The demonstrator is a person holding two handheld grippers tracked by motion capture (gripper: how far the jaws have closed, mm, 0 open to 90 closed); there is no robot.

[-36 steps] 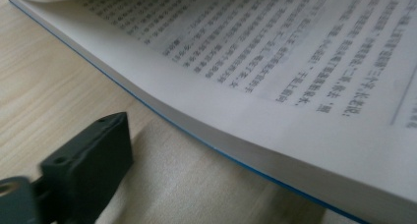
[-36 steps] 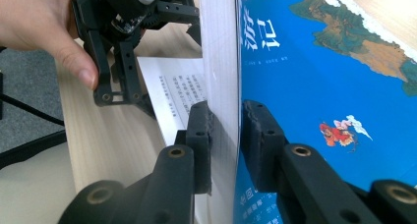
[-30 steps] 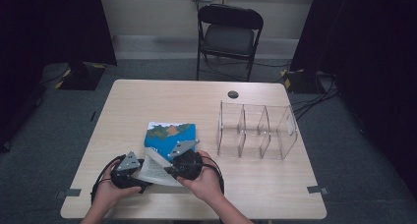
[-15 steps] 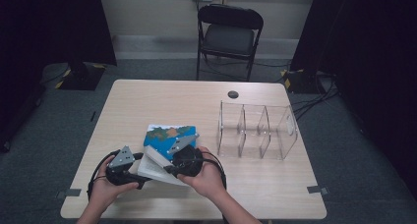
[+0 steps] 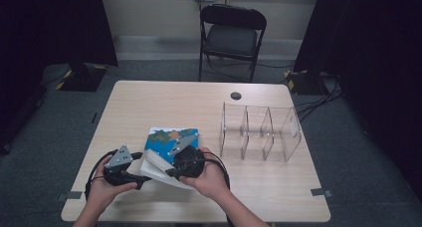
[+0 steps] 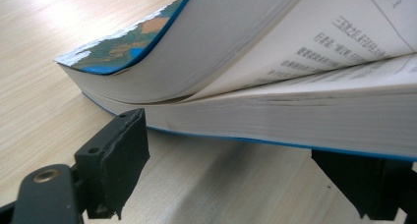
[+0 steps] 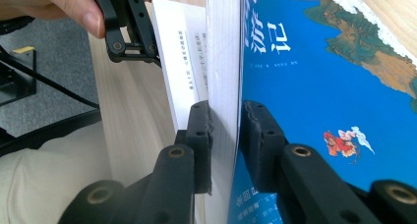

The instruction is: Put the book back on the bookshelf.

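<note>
Since the earlier frames, the left gripper (image 5: 141,176) has lifted slightly at the lower left of the high view, and the book (image 5: 169,146) has opened further, its front block of pages raised off the rest. That blue-covered paperback lies on the wooden table (image 5: 149,102) at lower centre, left of the clear acrylic divider rack (image 5: 259,132). Seen from the right gripper view, the right gripper (image 7: 225,130) is clamped narrowly on the front cover and a thick sheaf of pages (image 7: 223,62). From the left gripper view, the left gripper (image 6: 246,160) stands with its jaws wide under the lower block of pages, one at each bottom corner of the frame, the far one touching the blue back cover.
</note>
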